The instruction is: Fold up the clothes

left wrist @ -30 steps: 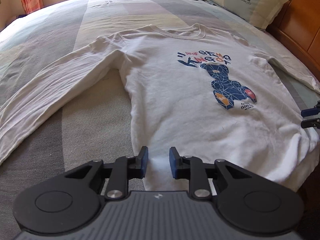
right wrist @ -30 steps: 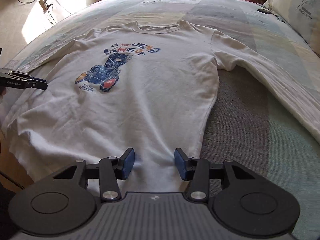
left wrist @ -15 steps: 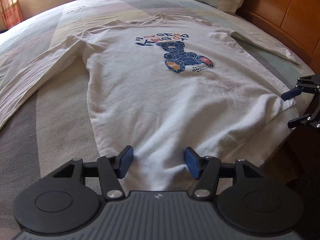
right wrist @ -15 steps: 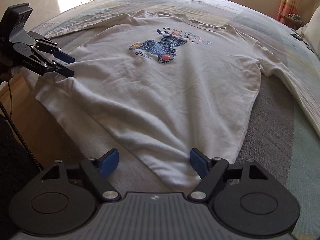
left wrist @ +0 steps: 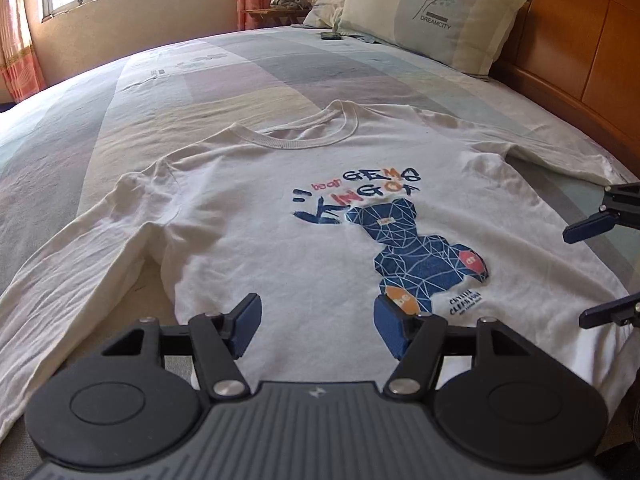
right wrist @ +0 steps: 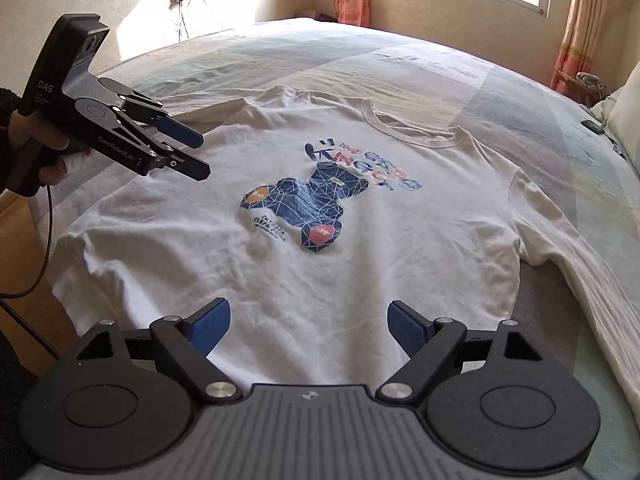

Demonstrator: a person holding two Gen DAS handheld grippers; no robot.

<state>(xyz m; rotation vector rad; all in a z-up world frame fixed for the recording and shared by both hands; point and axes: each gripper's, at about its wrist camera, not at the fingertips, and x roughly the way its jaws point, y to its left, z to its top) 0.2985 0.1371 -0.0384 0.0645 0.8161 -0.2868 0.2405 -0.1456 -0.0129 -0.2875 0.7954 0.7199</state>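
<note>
From the left wrist view, the white shirt [left wrist: 304, 216] lies face up and spread flat on the bed [left wrist: 168, 92], collar toward the pillow [left wrist: 436, 12], one long sleeve [left wrist: 68, 280] stretched out to the left. A second ago this camera sat low at the hem; now it looks across the chest and the printed bear [left wrist: 424, 256], so the hand has come away from the hem and shifted over the cloth. The left gripper [left wrist: 316, 326] has just been opening: its fingers [left wrist: 246, 326] stand apart, well short of their widest, with only shirt fabric seen below them and nothing pinched. At the right edge, the right gripper [left wrist: 600, 268] shows its two blue tips spread wide over the shirt's side.

From the right wrist view, the shirt [right wrist: 360, 248] fills the middle of the bed [right wrist: 280, 52], its other sleeve [right wrist: 592, 280] running off to the right. The right gripper [right wrist: 308, 326] has also just been opening; its fingers [right wrist: 210, 326] are spread wide and grip nothing. The left gripper [right wrist: 194, 152], held in a hand [right wrist: 44, 148], hovers above the far shoulder with its tips parted and empty.

Both releases suggest the smoothing is finished and the garment is laid out, so the first fold, probably a sleeve or side brought inward, is yet to begin.
</note>
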